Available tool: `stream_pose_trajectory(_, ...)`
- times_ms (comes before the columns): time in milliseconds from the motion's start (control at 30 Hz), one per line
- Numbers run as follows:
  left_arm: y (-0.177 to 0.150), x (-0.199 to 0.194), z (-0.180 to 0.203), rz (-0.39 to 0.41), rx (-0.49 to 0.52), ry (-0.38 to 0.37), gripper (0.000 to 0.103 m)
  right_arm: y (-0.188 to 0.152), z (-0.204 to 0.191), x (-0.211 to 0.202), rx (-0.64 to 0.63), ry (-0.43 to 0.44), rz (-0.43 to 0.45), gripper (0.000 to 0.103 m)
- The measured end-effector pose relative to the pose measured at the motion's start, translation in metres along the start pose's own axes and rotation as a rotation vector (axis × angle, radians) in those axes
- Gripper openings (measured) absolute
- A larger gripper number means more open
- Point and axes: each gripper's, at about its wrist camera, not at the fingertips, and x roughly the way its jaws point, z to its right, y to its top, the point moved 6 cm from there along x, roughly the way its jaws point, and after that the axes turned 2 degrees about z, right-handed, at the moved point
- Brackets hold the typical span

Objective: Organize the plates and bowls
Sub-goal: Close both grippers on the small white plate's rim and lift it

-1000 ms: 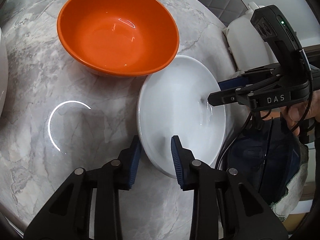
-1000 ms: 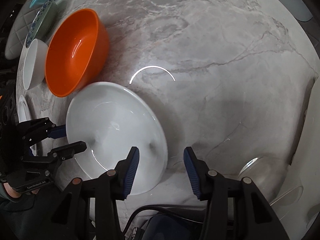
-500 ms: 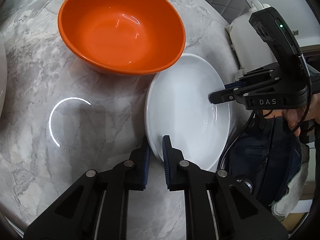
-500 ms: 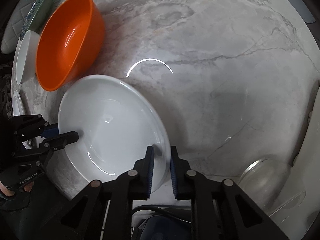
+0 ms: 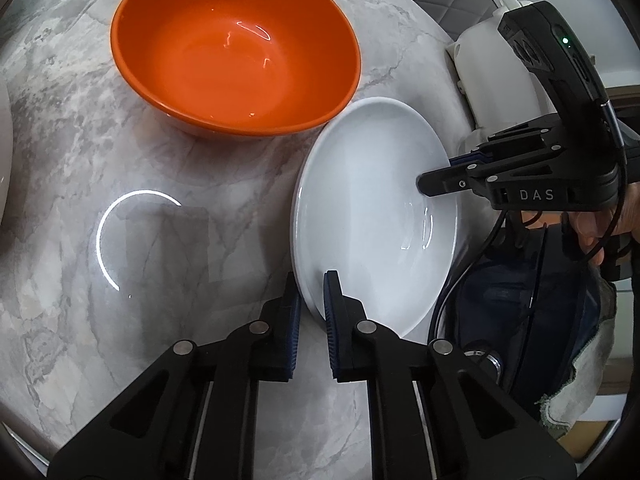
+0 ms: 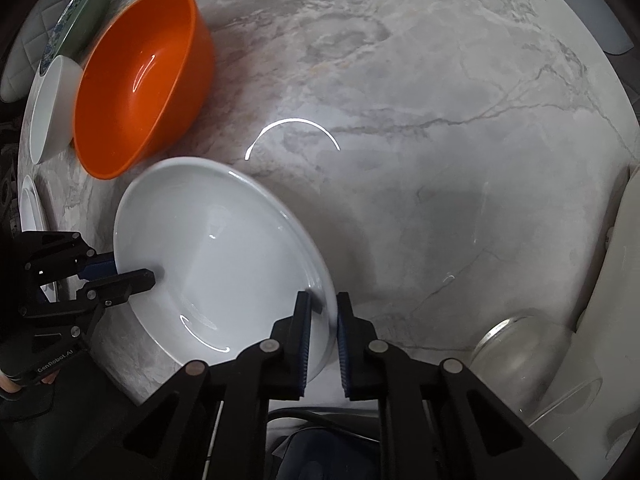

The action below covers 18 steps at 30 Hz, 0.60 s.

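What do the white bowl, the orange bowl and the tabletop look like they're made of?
White bowl: likely glazed ceramic; glossy, sharp light reflections. Orange bowl: glossy, uniform colour; glazed ceramic or hard plastic, can't tell which. Tabletop: grey veined marble or a marble-look slab, polished enough to mirror a ring light.

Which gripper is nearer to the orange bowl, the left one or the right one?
Neither is clearly nearer. The left gripper and the right gripper are each shut on opposite rims of the white plate, which lies beside the orange bowl.
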Motion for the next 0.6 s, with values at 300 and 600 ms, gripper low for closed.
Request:
stream_pose_trajectory(300, -0.015, -0.018, -0.002, -0.014, -0.012, -0.030, 0.009, 0.007, -0.014, -0.007, -0.026, -0.008, -0.017, 0.014)
stream_pose_trajectory(600, -0.027, -0.046, -0.014, -0.011, -0.043, -0.069, 0.009, 0.006, -0.049, -0.017, -0.046, -0.019, -0.012, 0.014)
